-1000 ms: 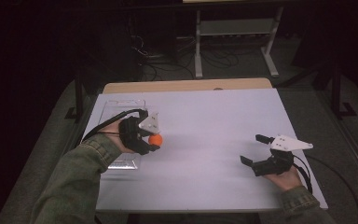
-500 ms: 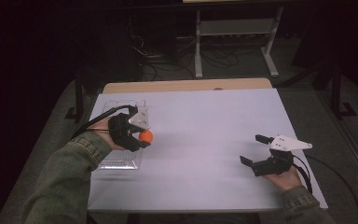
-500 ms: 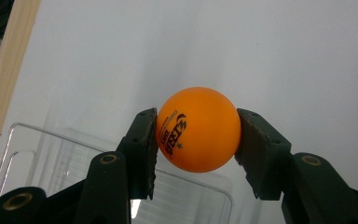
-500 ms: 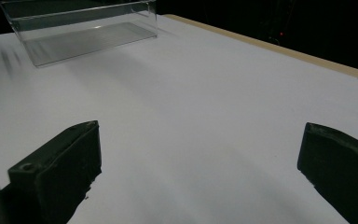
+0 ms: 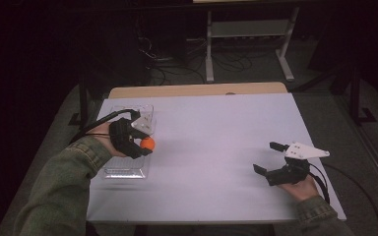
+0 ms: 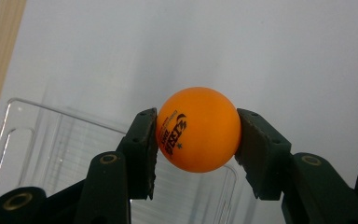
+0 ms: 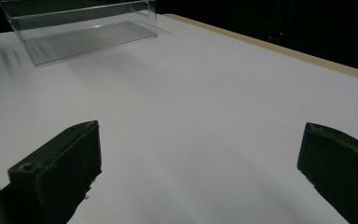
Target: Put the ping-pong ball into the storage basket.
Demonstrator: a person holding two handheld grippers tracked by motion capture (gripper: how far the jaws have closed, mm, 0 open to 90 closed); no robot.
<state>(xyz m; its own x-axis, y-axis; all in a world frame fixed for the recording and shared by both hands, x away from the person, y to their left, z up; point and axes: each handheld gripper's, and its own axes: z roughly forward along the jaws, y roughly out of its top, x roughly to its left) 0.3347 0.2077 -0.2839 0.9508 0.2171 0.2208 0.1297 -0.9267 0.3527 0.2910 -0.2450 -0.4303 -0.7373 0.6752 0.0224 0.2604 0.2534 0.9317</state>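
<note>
An orange ball with dark print is clamped between the pads of my left gripper, which is shut on it. It hangs over the right edge of a clear plastic tray at the table's left side. My right gripper rests low near the table's front right, jaws wide open with nothing between them. In the right gripper view the clear plastic tray stands far off at the top left.
The white table top spreads between the two hands. A wooden strip edges its far side. Beyond it in the dark stand a metal frame and floor cables.
My left gripper has carried the orange ball leftward, from the open table to the tray's right edge. The right gripper has stayed still.
</note>
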